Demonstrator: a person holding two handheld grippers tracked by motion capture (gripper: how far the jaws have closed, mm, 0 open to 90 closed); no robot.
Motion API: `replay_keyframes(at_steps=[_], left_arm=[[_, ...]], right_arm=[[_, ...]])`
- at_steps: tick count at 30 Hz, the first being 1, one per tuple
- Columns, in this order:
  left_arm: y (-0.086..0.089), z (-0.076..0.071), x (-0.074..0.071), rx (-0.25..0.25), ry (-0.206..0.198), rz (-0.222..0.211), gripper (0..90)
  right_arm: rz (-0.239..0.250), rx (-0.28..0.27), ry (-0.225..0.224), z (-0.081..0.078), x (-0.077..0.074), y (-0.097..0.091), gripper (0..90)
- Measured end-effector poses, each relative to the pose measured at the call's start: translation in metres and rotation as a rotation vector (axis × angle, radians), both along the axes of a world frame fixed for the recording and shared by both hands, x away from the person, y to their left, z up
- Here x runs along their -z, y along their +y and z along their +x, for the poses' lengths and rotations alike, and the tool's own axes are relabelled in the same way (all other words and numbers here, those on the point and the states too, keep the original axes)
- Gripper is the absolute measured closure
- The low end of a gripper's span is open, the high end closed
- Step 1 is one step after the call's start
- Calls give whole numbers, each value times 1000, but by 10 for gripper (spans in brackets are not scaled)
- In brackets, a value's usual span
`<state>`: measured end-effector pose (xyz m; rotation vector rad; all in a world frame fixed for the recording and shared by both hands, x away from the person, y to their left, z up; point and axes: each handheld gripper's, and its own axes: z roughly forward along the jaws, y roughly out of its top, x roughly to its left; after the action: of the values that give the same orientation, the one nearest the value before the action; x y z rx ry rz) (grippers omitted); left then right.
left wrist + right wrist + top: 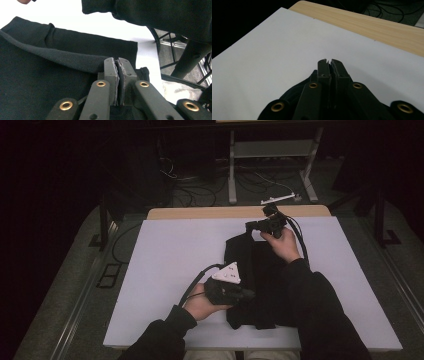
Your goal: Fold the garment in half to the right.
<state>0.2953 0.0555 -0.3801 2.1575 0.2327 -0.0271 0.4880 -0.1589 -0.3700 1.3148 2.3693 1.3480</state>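
The person is partway through folding a black garment (255, 287) that lies on the white sheet (165, 260) covering the table (210, 212), toward its right half and nearer the person's edge than the far one. The left gripper (118, 65) has its jaws pinched together on a fold of the cloth at the garment's near left edge, and the right gripper (329, 65) is clamped just as tightly on the far top edge, dark fabric bunched under its jaws. From where I stand, the step looks like carrying the left side over onto the rest, and doing it well will come down to moving both hands together at the same height, so the edge stays taut between the two grips and the crease runs straight down the length. I would keep the cloth low over the sheet rather than lifting it high, since a slack middle is likely to sag and wrinkle, and let go only once the carried edge lines up with the one beneath. By count: one garment, one white sheet, one table, two grippers, each in one hand (287, 245). Cables (190, 195) litter the floor beyond.
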Motion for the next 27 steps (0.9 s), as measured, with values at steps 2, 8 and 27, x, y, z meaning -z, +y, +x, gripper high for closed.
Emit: replay_keyframes(at_steps=[2, 8, 27], left_arm=[[-3, 0, 0, 6, -1, -1, 849], [-10, 2, -1, 15, 5, -10, 849], [-36, 4, -3, 55, 4, -8, 849]], right_arm=[[4, 5, 2, 0, 1, -3, 847], [13, 18, 3, -1, 1, -12, 847], [31, 62, 13, -5, 5, -40, 847]])
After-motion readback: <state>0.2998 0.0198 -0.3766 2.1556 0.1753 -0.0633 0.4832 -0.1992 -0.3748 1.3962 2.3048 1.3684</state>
